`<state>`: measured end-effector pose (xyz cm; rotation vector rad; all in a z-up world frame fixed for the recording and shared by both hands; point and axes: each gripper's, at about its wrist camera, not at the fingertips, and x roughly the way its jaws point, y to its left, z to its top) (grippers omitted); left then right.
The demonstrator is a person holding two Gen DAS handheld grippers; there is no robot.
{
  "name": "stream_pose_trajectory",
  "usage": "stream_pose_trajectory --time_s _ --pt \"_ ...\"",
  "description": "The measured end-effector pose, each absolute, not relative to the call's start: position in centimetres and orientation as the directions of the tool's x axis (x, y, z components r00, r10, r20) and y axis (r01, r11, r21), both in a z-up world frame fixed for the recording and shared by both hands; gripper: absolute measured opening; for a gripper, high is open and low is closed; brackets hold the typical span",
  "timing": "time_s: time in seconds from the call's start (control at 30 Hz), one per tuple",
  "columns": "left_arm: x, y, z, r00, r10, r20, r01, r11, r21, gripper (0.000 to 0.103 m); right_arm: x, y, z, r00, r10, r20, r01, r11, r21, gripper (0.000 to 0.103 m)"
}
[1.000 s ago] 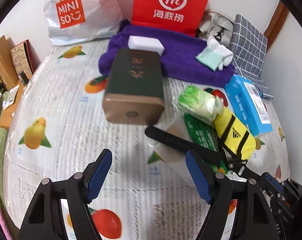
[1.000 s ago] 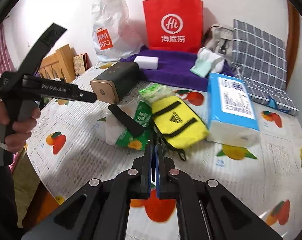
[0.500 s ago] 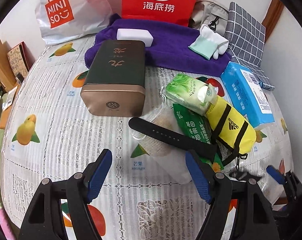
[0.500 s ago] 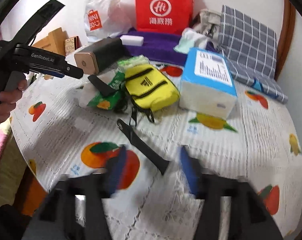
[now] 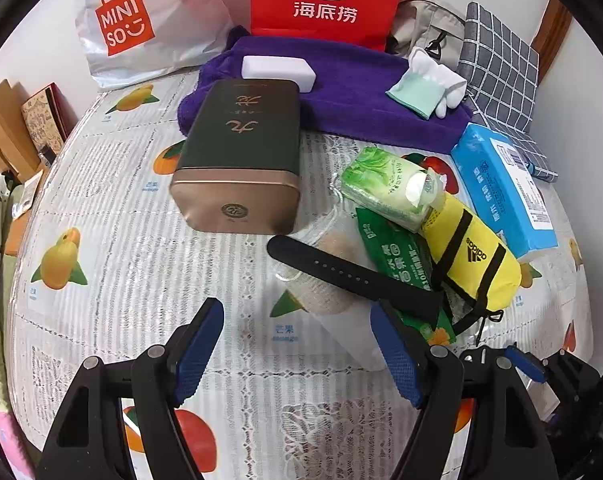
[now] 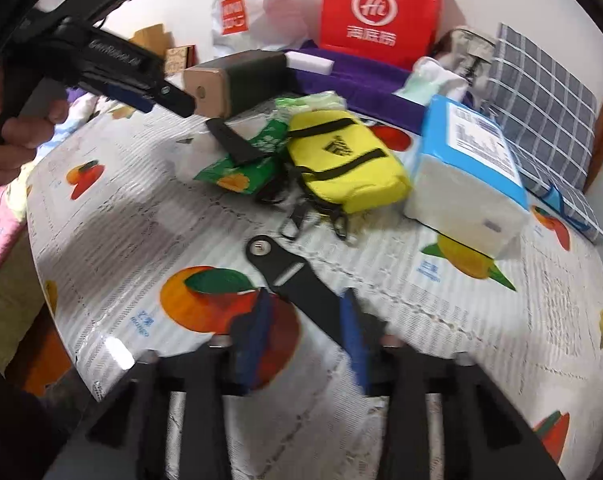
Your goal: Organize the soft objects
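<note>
Strap: black strap [image 6: 297,284] lies flat on the fruit-print tablecloth [image 6: 121,232], near end between the right gripper's blue pads — no pad pressing on it.
Right gripper [image 6: 305,332]: jaws closing around that strap end; view blurred.
Left gripper [image 5: 297,344]: jaws spread wide — nothing between them, above bare cloth.
Second strap [image 5: 353,276]: draped over a clear pouch and a green packet [image 5: 397,256].
Neighbours: yellow pouch [image 6: 345,160] just beside a blue tissue pack [image 6: 469,164]; dark tin [image 5: 241,156] near.
</note>
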<state>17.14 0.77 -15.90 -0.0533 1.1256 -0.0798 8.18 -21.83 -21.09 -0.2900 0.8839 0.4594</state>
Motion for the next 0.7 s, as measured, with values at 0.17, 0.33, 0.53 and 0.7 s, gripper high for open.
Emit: stream_pose_trajectory --time_s 0.17,0.33,0.53,0.7 --pt "16.9 -0.4 -16.0 0.423 -0.088 -0.902 0.06 0.996 -0.069 0.074 8.5 -21.3 -21.3 0.543 0.277 -0.793 -0.586 0.801 -0.121 0.039" --pt "16.3 -1.0 -15.4 0.434 -0.089 -0.896 0.074 0.995 -0.063 0.074 10.5 -22.0 -21.2 0.459 0.352 -0.816 -0.667 0.743 -0.055 0.048" --pt "16.0 -0.6 -15.0 0.445 -0.088 -0.891 0.058 0.996 -0.069 0.074 10.1 -22.9 -20.6 0.42 0.35 -0.838 -0.627 0.779 0.011 0.018" --pt "16.3 0.0 -15.4 0.439 -0.12 -0.891 0.024 0.992 -0.121 0.074 8.7 -23.1 -20.5 0.41 0.35 -0.842 -0.63 0.776 0.016 0.019"
